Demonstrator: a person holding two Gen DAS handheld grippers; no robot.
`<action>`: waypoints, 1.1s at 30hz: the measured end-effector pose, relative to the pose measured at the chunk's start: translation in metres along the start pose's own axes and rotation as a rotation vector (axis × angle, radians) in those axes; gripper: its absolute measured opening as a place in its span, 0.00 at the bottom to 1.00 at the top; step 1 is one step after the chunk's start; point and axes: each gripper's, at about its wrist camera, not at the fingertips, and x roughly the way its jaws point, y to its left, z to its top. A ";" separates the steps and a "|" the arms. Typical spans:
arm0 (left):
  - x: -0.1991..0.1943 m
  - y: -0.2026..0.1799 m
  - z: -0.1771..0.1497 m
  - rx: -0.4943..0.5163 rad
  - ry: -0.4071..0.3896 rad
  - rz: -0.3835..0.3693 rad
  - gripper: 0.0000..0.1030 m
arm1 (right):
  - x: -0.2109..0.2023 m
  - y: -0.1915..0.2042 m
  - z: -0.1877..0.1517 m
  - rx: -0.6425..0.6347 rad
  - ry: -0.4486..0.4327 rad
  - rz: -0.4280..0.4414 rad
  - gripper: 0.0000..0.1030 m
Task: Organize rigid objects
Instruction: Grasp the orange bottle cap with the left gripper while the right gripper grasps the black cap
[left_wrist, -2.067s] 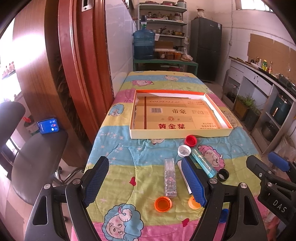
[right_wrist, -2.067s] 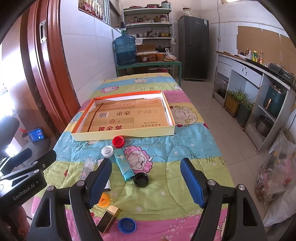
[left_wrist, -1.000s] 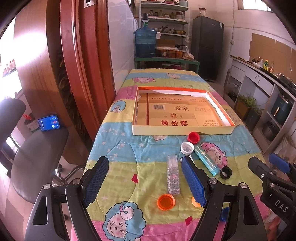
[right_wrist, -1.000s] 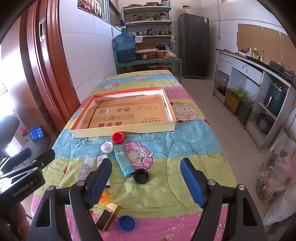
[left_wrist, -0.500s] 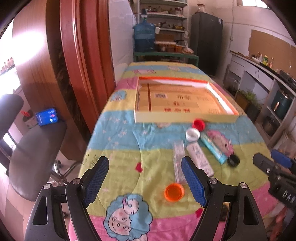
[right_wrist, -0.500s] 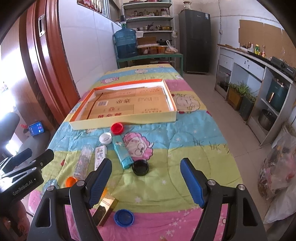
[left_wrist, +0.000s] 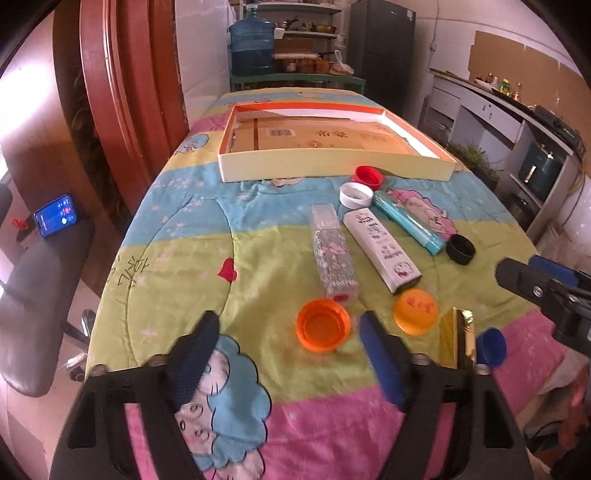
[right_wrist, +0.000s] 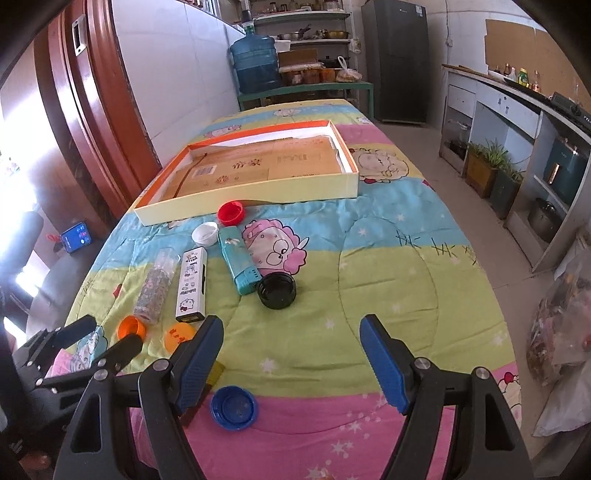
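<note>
**A:** The open orange plastic bottle cap (left_wrist: 323, 329) lies hollow side up near the front edge of the quilt-covered table (left_wrist: 177, 236), just ahead of the left gripper (left_wrist: 284, 354) and a little toward its right finger. Both blue pads stand wide apart with nothing between them.

**B:** So the left one is nearer?

**A:** By my reading, yes. The right gripper (right_wrist: 291, 354) is also spread wide and empty, but it faces a bare patch of quilt (the cap sits off to its left, beyond its left finger). A round cap has no long axis to match; the clear rectangular glitter-filled box (left_wrist: 334, 254) touching or just behind it does, running away toward the shallow cream cardboard tray with the orange inner rim (left_wrist: 332, 170) at the far half of the table.

**B:** What does each camera add?

**A:** The right wrist view shows the blue plastic cap (right_wrist: 233, 407) whole at the front edge; in the left view it is half hidden. The left view shows the orange cap's hollow interior plainly, where the right view has the left gripper's finger across it.
</note>
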 end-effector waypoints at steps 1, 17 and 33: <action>0.003 0.001 0.001 0.004 0.014 0.000 0.60 | 0.001 0.000 0.000 0.000 0.003 0.002 0.74; 0.002 0.005 0.000 0.022 -0.005 -0.011 0.29 | 0.051 0.016 0.012 -0.145 0.041 -0.023 0.49; -0.023 0.024 0.033 -0.056 -0.061 -0.010 0.29 | 0.032 0.012 0.033 -0.142 -0.006 0.038 0.29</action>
